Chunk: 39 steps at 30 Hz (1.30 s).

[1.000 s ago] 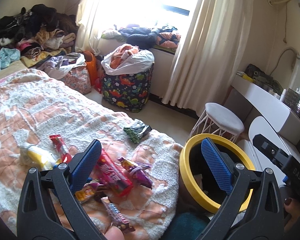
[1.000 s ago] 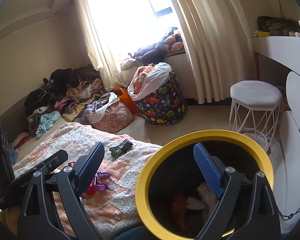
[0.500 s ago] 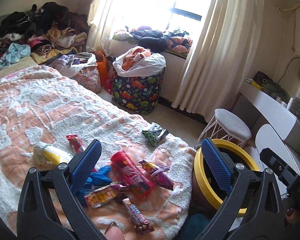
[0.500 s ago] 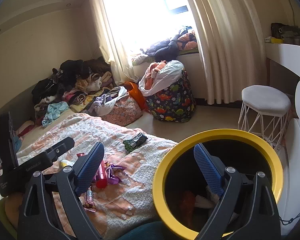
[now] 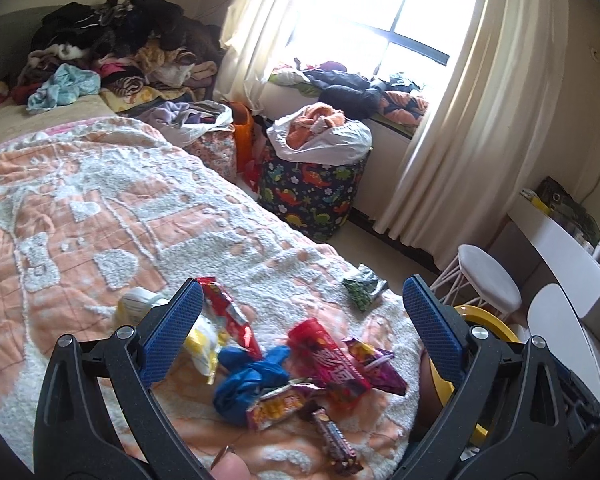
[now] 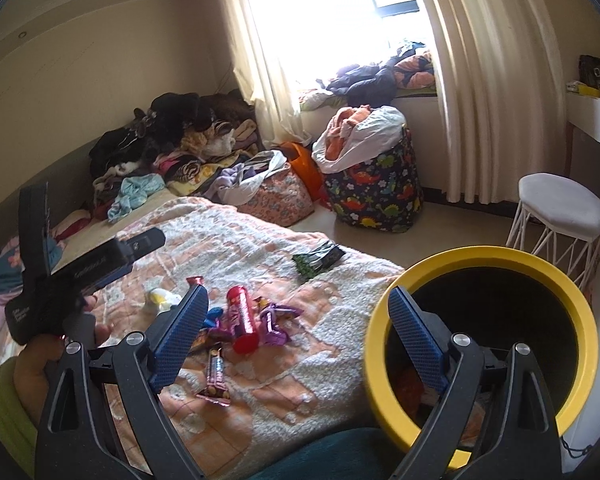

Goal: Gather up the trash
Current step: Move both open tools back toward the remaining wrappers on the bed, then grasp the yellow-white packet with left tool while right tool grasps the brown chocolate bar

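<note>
Wrappers (image 5: 300,372) litter the lower centre; yellow bin (image 6: 480,256) holds some trash; both grippers (image 5: 300,328) (image 6: 296,332) gape, empty.

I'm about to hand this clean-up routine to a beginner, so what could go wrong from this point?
The wrappers lie bunched: the left gripper, open above them, could pinch the red tube along with the blue crumpled piece and drop one. The dark green packet lies apart near the blanket's edge and may be overlooked. The yellow-rimmed bin stands close by the bed; a careless swing might knock it.
</note>
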Tool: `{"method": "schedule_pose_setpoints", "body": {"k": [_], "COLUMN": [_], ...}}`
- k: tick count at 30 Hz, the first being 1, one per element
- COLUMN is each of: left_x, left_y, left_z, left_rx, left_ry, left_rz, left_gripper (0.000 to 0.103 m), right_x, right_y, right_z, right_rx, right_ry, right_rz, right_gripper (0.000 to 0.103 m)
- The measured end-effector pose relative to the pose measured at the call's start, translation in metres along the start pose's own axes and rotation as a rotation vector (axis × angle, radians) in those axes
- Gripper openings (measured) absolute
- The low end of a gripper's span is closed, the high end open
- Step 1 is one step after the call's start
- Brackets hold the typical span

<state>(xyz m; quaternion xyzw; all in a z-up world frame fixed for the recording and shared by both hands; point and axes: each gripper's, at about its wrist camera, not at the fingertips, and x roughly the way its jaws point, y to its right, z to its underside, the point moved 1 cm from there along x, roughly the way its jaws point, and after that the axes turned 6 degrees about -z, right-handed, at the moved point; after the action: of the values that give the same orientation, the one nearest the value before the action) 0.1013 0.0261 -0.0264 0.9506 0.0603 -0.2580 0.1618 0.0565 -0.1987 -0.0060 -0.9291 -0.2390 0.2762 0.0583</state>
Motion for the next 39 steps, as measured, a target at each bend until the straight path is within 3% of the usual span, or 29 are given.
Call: {"method": "schedule_pose_setpoints", "body": {"k": [10, 23, 28, 35, 39], "left_x": [0.006, 0.02, 0.029, 0.039, 0.047], "left_y": [-0.043, -0.093, -0.099, -0.089, -0.09], "left_z": [-0.005, 0.009, 0.02, 0.03, 0.032], "left_rx": [-0.095, -0.246, -0.292, -0.303, -0.336], "left_ry": [-0.006, -0.084, -0.135, -0.188, -0.216], "left_rz": [-0.065, -0.16, -0.144, -0.1, -0.087], "left_gripper": [0.092, 0.092, 0.091, 0.07, 0.064], "right_x": [0.019, 0.05, 0.066, 0.095, 0.11], "right_y": [-0.032, -0.06, -0.066, -0.064, -0.062], "right_z": [0.014, 0.037, 0.042, 0.049, 0.053], "right_rx": [-0.055, -0.104, -0.114, -0.079, -0.046], "right_ry": [-0.085, -0.216, -0.267, -0.377, -0.432], "right_rz": [-0.064, -0.083, -0.096, -0.122, -0.14], "right_gripper": [0.089, 0.089, 0.089, 0.088, 0.082]}}
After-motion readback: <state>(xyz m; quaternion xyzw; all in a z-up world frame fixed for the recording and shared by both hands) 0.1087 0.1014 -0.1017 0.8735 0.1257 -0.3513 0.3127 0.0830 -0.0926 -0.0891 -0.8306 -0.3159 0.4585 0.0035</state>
